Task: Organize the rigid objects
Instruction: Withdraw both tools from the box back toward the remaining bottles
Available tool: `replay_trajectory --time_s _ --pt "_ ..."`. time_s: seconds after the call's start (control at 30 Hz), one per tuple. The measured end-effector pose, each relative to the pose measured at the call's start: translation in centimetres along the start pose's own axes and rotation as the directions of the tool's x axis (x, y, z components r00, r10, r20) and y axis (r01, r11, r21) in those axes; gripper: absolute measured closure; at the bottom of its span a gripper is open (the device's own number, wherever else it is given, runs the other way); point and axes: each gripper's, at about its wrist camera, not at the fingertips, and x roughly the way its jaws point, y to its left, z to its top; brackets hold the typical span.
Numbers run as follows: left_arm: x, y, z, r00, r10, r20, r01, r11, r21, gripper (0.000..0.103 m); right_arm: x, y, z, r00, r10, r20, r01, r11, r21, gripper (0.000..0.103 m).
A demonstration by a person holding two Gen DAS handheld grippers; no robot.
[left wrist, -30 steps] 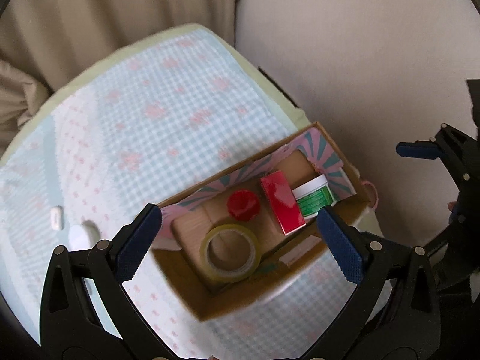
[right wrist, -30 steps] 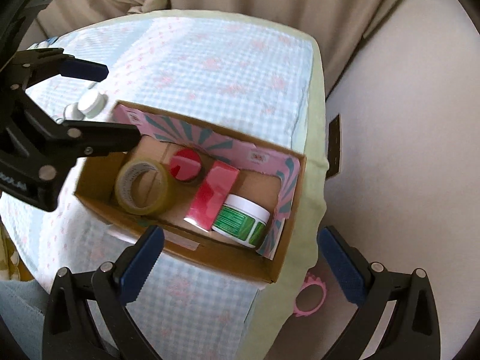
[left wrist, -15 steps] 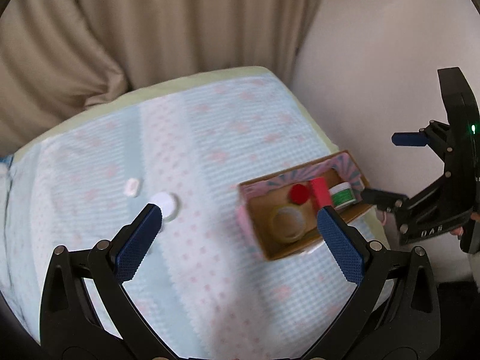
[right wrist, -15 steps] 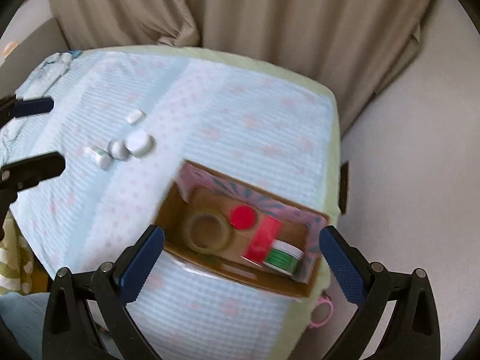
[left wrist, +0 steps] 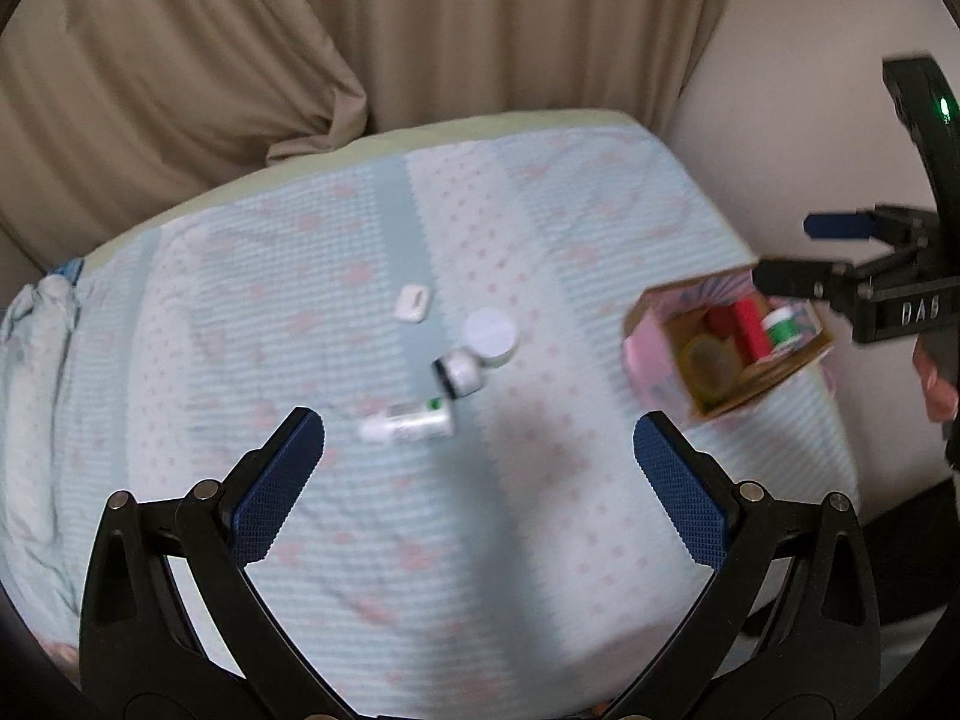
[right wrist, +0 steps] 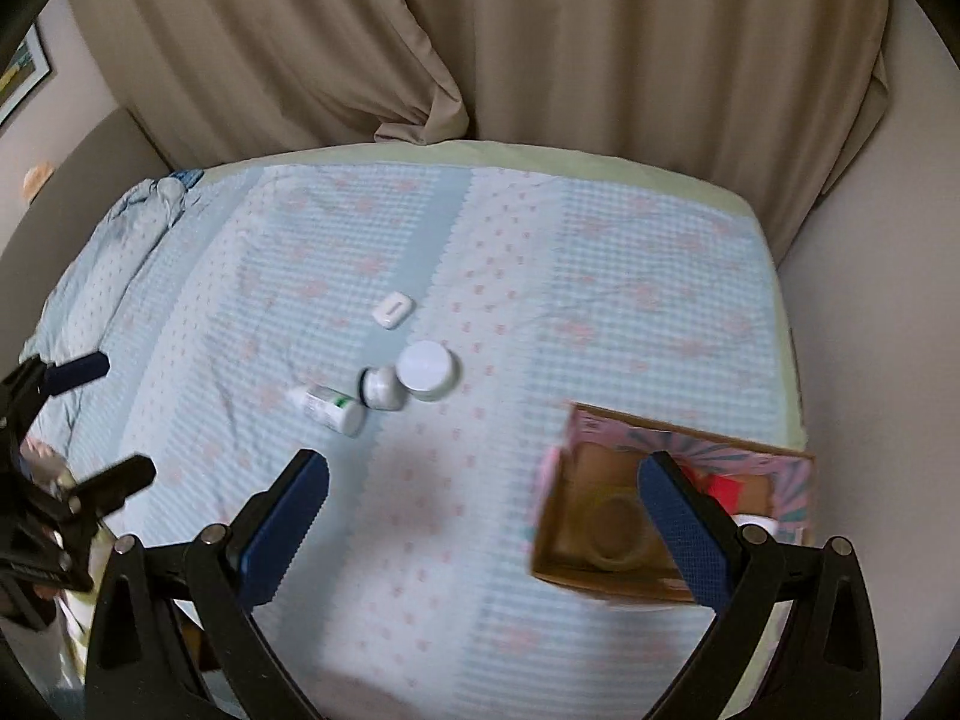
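A cardboard box (left wrist: 810, 354) (right wrist: 561, 558) with pink patterned flaps sits at the bed's right edge, holding a tape roll (left wrist: 708, 360), a red cap, a red box (left wrist: 753, 324) and a green-labelled jar (left wrist: 783, 327). Mid-bed lie a white round jar (left wrist: 492, 333) (right wrist: 426, 369), a small bottle (left wrist: 459, 375) (right wrist: 381, 387), a white tube on its side (left wrist: 408, 423) (right wrist: 330, 408) and a small white case (left wrist: 413, 302) (right wrist: 392, 309). My left gripper (left wrist: 480, 456) is open and empty above the bed. My right gripper (right wrist: 480, 495) is open and empty, near the box.
The bed wears a light blue and pink patterned sheet (right wrist: 600, 276). Beige curtains (right wrist: 540, 48) hang behind it. A pale floor (left wrist: 780, 90) lies to the right of the bed. A bunched blue cloth (right wrist: 150, 198) lies at the far left corner.
Both grippers have pulled back and up from the box, so the whole bed and the white items at its middle have come into view. Both stay open.
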Motion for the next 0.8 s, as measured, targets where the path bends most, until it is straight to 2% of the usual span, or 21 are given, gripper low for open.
replay_trajectory --time_s 0.27,0.47,0.67,0.8 --pt "3.7 6.1 -1.1 0.999 -0.037 -0.032 0.039 0.998 0.048 0.0 4.6 4.6 1.6 0.998 0.0 -0.058 0.005 0.996 0.089 0.0" --pt "9.1 8.6 -0.8 0.993 -0.093 -0.07 0.104 0.978 0.183 0.0 9.2 6.0 2.6 0.994 -0.021 -0.105 0.038 0.986 0.161 0.0" --pt "16.0 9.2 -0.5 0.979 -0.105 -0.173 0.161 0.922 0.353 0.0 14.9 6.2 3.5 0.984 -0.055 -0.168 0.09 0.975 0.205 0.0" --pt "19.7 8.7 -0.9 0.968 -0.126 -0.219 0.216 0.863 0.456 0.0 18.9 5.4 4.6 0.975 -0.056 -0.215 0.112 0.959 0.261 0.0"
